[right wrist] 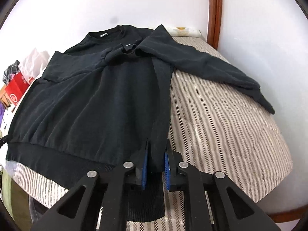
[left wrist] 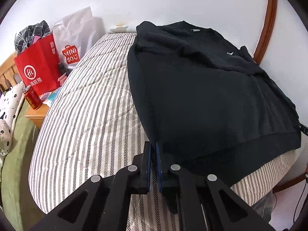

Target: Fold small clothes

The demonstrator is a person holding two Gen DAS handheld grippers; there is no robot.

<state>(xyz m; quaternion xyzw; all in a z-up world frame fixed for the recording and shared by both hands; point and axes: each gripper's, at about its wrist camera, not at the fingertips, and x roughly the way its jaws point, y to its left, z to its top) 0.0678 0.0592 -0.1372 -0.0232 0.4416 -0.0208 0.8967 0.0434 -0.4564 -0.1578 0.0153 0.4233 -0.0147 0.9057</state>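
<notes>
Black sweatshirt (right wrist: 100, 100) hem pinched by both tools, striped bed (left wrist: 92, 104) free leftward

A red bag (left wrist: 38, 69) and a white Miniso bag (left wrist: 74, 38) stand on a nightstand (left wrist: 36, 115) beside a red can (left wrist: 32, 97); the striped bed (left wrist: 92, 104) meets a white wall (left wrist: 154, 2).

A black long-sleeved sweatshirt (right wrist: 107, 96) bears a small white chest logo (left wrist: 230, 53). The bed's quilted cover (left wrist: 92, 104) is white with grey herringbone stripes. The fingers (right wrist: 167, 171) carry blue pads. At the bed's left edge stands a red paper bag (left wrist: 38, 67) with white lettering.
</notes>
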